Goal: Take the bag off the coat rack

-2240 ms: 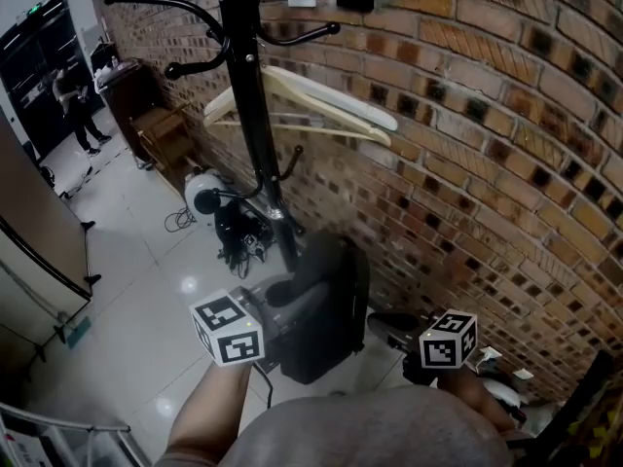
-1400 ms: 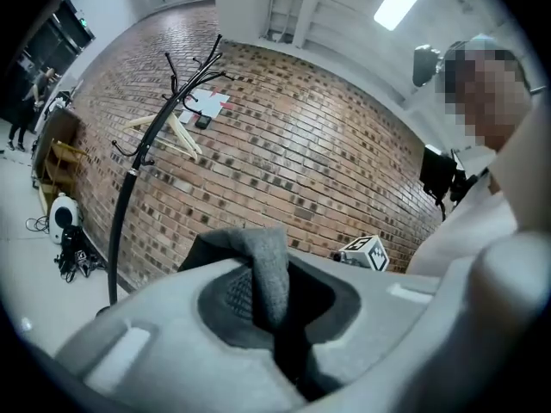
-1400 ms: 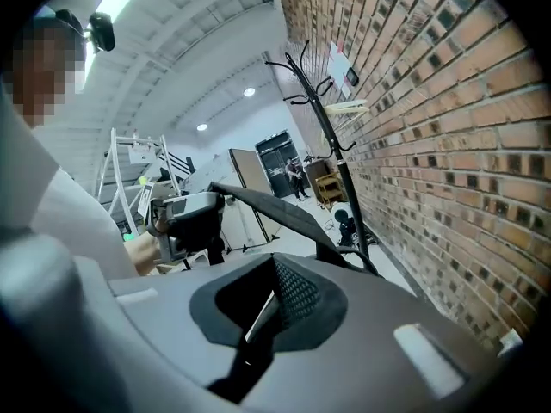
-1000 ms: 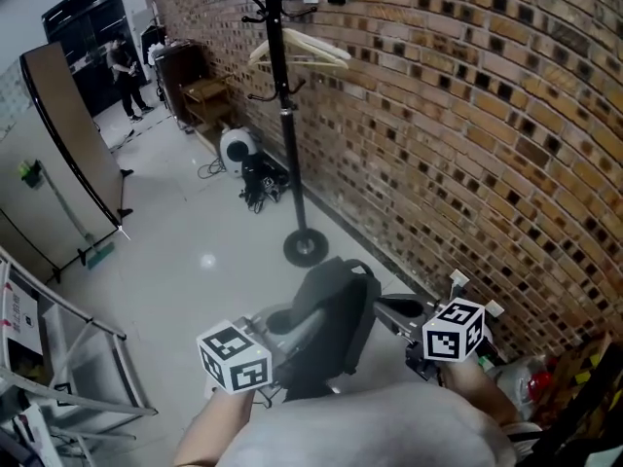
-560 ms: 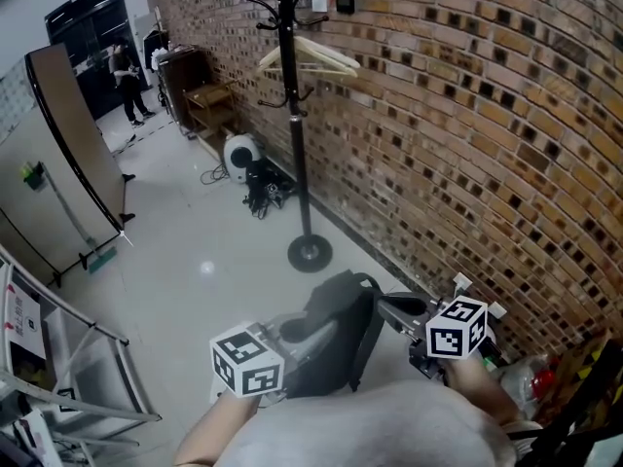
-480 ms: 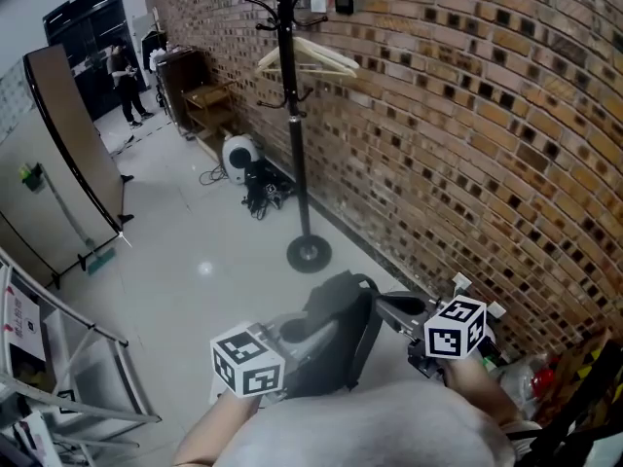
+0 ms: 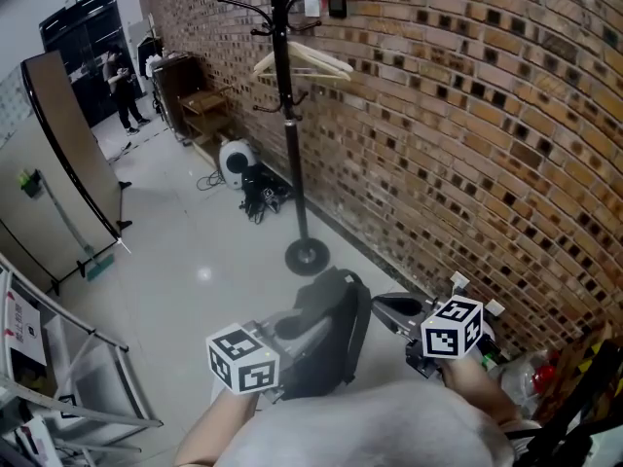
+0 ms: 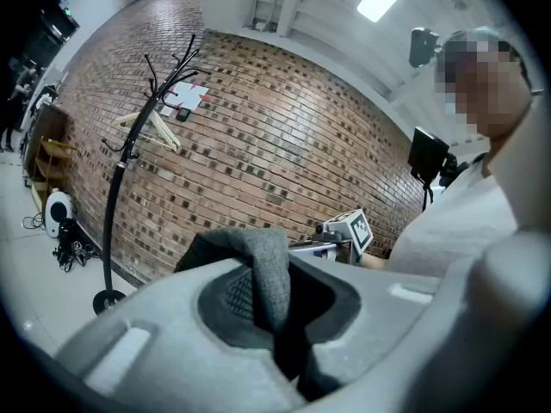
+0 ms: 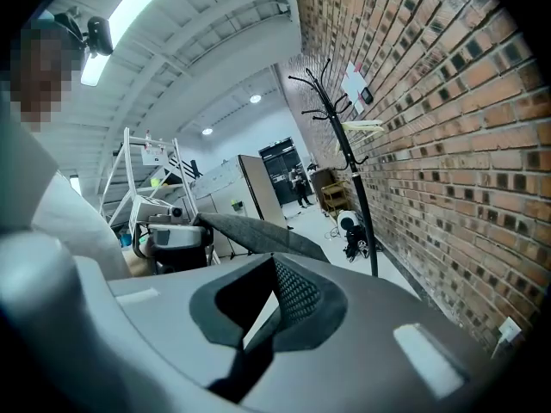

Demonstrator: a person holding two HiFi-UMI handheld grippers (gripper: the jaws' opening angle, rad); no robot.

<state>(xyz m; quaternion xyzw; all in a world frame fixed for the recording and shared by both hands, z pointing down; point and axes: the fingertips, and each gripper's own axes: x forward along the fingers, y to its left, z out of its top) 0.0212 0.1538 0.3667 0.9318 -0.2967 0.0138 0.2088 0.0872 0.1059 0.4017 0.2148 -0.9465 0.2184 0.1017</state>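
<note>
The dark grey bag [image 7: 326, 334] hangs low in front of me between both grippers, well clear of the black coat rack [image 7: 289, 144]. The rack stands by the brick wall with a pale wooden hanger [image 7: 302, 61] on it. My left gripper [image 7: 290, 327] is shut on a grey strap [image 8: 269, 269] of the bag, which folds over between its jaws [image 8: 275, 317]. At the bag's right side my right gripper [image 7: 386, 307] is shut on a dark strap, with a thin gap above it in the right gripper view [image 9: 258, 317]. The bag's top [image 9: 258, 235] stretches across to the left gripper.
The brick wall [image 7: 487, 163] runs along the right. A white round fan [image 7: 234, 161] and black cables [image 7: 263, 193] lie beyond the rack's base [image 7: 307, 256]. A folded panel [image 7: 68, 154] and a metal frame [image 7: 78, 387] stand left. A person [image 7: 122, 86] stands far back.
The coat rack has drawn back from close up to several steps away, and the bag has come off it with both grippers. Over the last second little has moved.
</note>
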